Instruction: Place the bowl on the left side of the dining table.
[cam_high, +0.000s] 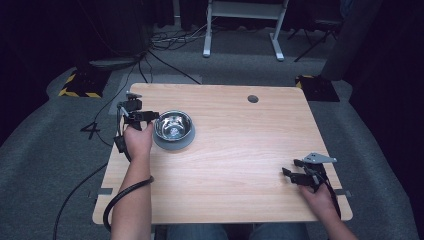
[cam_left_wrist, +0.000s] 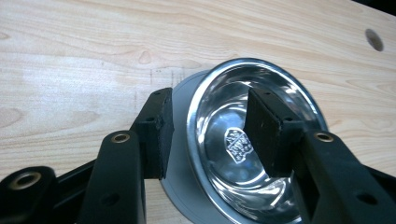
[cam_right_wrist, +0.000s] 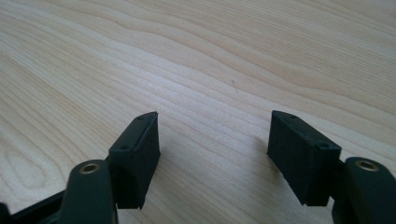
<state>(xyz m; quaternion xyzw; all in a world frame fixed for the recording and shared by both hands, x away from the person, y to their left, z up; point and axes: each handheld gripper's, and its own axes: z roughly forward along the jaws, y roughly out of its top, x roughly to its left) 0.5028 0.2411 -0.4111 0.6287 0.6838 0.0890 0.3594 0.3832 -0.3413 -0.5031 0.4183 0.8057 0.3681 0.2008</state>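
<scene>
At the left of the counter (cam_high: 235, 150) the left hand (cam_high: 137, 140) holds the left claw (cam_high: 150, 116) at the near-left edge of a shiny steel bowl (cam_high: 173, 125) — the bowl sits on a grey rubber base, upright, in the counter's left half. In the left gripper view the jaws are spread and straddle the bowl's rim (cam_left_wrist: 194, 121): one pad lies outside over the grey base, the other inside over the polished hollow (whether either pad touches the metal I cannot tell). The bowl (cam_left_wrist: 243, 144) has a stamped mark at its bottom. Far to the right, near the counter's front-right corner, the right claw (cam_high: 292, 167) rests in the right hand (cam_high: 320, 197) — released, jaws wide apart over bare wood (cam_right_wrist: 210, 93).
</scene>
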